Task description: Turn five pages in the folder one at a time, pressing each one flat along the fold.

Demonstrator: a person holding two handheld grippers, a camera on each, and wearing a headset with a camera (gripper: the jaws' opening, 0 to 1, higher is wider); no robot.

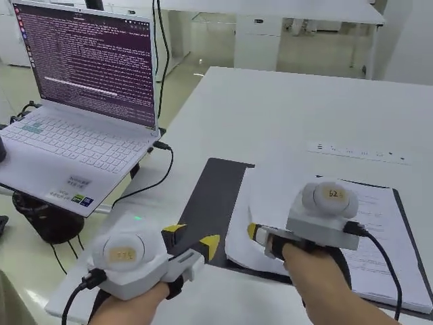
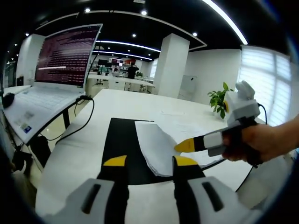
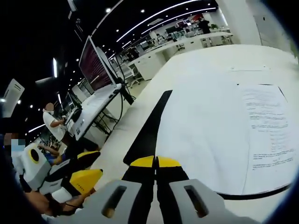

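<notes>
The folder (image 1: 210, 196) lies open on the white tabletop (image 1: 304, 108), close to the near edge. Its black cover is flat on the left side. A white page (image 1: 270, 196) curves up from the middle of the folder, and its near corner is lifted off the black cover. To the right of it lies a printed page (image 1: 385, 230), flat in the folder.

The right hand-held gripper (image 1: 256, 232) is at the near edge of the lifted page. In the right gripper view its two yellow tips (image 3: 155, 162) are pressed tight together, with the white page spreading out just past them. I cannot tell if paper is caught between the tips.

The left hand-held gripper (image 1: 193, 237) is just beside the folder's near left corner. Its jaws are apart and hold nothing. In the left gripper view the black cover shows between its tips (image 2: 149, 161).

A loose sheet of paper (image 1: 355, 152) lies on the tabletop behind the folder. An open laptop (image 1: 81, 101) with small text on its screen stands to the left, past the tabletop's edge. A black cable (image 1: 159, 176) hangs from its side. A green plant (image 2: 218, 100) stands far off.
</notes>
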